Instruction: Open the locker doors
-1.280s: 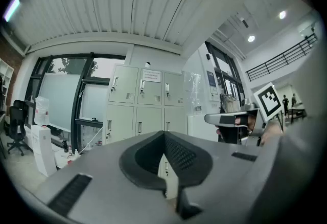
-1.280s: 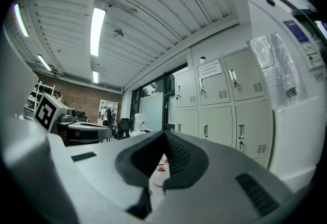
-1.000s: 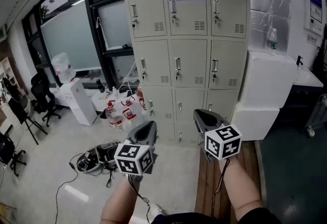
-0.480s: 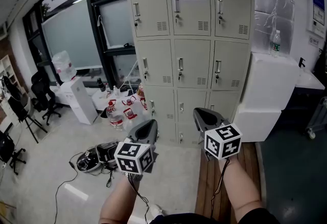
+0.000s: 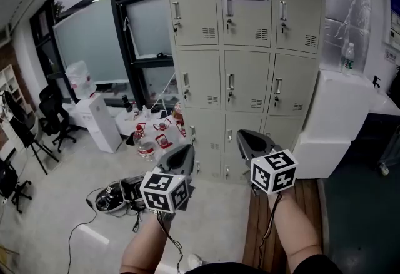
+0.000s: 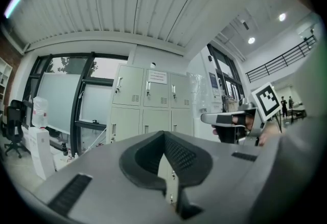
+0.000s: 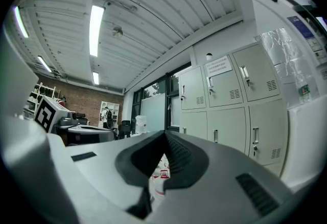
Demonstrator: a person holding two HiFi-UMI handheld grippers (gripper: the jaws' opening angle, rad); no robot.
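Note:
The beige metal locker (image 5: 247,72) stands ahead, three columns of doors, every door shut, each with a small handle and a lock. A paper notice is stuck on the top middle door (image 5: 245,7). My left gripper (image 5: 185,151) and right gripper (image 5: 244,137) hover side by side at waist height, well short of the locker, both shut with nothing held. In the left gripper view the left gripper (image 6: 164,133) points toward the locker (image 6: 148,100), with the right gripper (image 6: 225,118) beside it. The right gripper (image 7: 164,133) also faces the locker (image 7: 230,95).
A white cabinet (image 5: 337,122) with a water bottle (image 5: 347,57) on top adjoins the locker's right side. Bottles (image 5: 147,144), a white dispenser (image 5: 100,119) and cables (image 5: 115,197) clutter the floor at left. Office chairs (image 5: 53,119) stand far left. Wooden planks (image 5: 259,223) lie under my right arm.
The head view has swung so the locker sits further right and a little lower in frame. Both grippers keep the same pose, still shut.

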